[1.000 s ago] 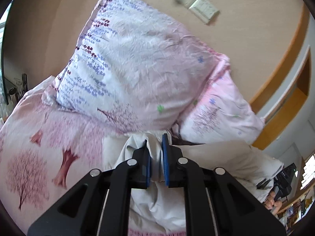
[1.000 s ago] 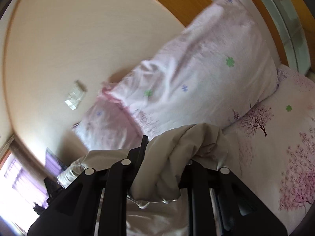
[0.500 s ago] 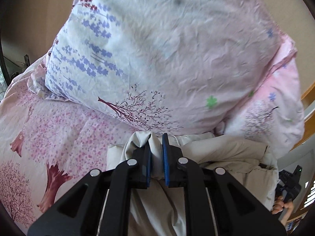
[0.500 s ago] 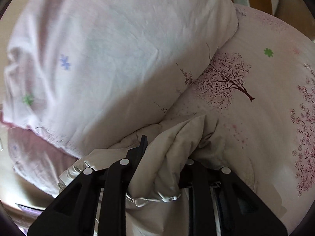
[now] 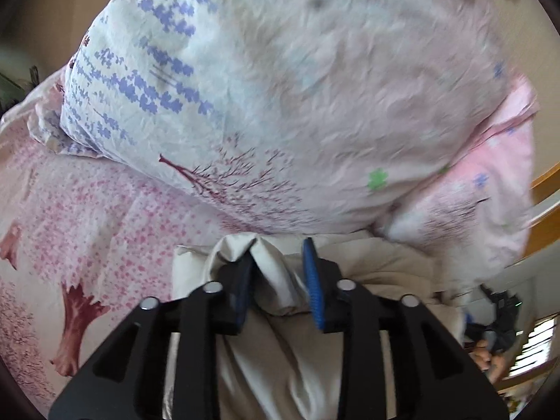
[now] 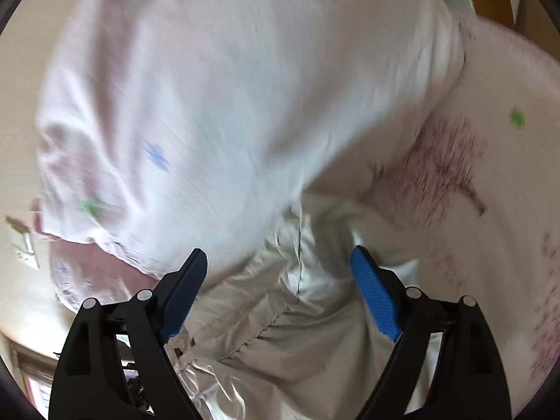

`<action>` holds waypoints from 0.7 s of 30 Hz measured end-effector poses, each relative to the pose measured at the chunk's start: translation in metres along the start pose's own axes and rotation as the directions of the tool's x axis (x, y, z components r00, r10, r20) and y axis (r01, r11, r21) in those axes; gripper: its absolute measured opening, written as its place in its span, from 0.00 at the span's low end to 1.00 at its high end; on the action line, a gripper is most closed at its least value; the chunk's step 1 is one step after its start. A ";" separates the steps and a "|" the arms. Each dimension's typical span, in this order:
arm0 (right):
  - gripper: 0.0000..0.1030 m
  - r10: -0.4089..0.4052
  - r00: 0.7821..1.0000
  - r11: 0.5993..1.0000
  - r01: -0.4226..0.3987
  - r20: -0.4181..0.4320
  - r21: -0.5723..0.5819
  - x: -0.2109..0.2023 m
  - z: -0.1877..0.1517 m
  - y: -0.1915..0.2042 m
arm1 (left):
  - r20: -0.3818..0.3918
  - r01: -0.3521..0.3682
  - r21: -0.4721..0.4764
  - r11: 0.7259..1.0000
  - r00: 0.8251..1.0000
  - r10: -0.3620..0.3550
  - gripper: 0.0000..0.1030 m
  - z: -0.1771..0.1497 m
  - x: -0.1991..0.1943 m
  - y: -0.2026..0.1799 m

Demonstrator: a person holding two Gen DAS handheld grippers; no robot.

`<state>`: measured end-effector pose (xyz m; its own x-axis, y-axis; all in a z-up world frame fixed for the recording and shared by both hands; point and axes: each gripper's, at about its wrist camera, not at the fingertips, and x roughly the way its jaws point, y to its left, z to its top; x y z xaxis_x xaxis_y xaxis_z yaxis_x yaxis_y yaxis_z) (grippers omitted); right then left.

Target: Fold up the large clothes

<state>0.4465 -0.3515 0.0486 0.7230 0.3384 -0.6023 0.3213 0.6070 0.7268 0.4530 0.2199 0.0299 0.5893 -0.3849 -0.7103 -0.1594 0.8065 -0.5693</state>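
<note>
A beige garment (image 5: pixel 280 357) lies bunched on the bed, right at the foot of the pillows. My left gripper (image 5: pixel 276 266) straddles a raised fold of it; its jaws are opening and the fold sits loose between the blue pads. In the right wrist view the same garment (image 6: pixel 280 318), with a gathered seam and a shiny lining, lies under my right gripper (image 6: pixel 276 250). The right jaws are opening wide, and the cloth lies between the fingers without being pressed.
A large floral pillow (image 5: pixel 297 87) and a pinker pillow (image 5: pixel 490 192) stand just beyond the garment. The pink tree-print bedsheet (image 5: pixel 87 227) spreads to the left. A wooden headboard (image 5: pixel 546 178) and a wall socket (image 6: pixel 24 245) are behind. A hand (image 5: pixel 486 357) shows at far right.
Both grippers came down towards the pillows with the beige garment pinched in them. Both then opened and let go of the cloth, which now rests on the bed.
</note>
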 end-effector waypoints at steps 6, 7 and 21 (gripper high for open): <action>0.67 -0.045 0.987 0.950 0.091 0.155 -0.300 -0.057 -0.030 0.022 | 0.207 -0.022 0.142 0.990 0.978 -0.008 0.84 -0.018 -0.060 -0.025; 0.58 -0.059 0.986 0.908 0.118 0.157 -0.402 -0.061 -0.048 0.032 | 0.220 -0.036 0.174 0.984 0.976 -0.003 0.84 -0.025 -0.068 -0.031; 0.31 -0.270 0.957 0.708 0.269 0.101 -0.654 -0.004 -0.148 0.055 | 0.112 -0.210 0.529 0.822 0.978 0.178 0.84 -0.140 -0.021 -0.109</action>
<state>0.3706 -0.2127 0.0422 0.6675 0.0871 -0.7395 0.0220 0.9904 0.1365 0.3469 0.0773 0.0489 0.6363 -0.1829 -0.7494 0.1641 0.9813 -0.1002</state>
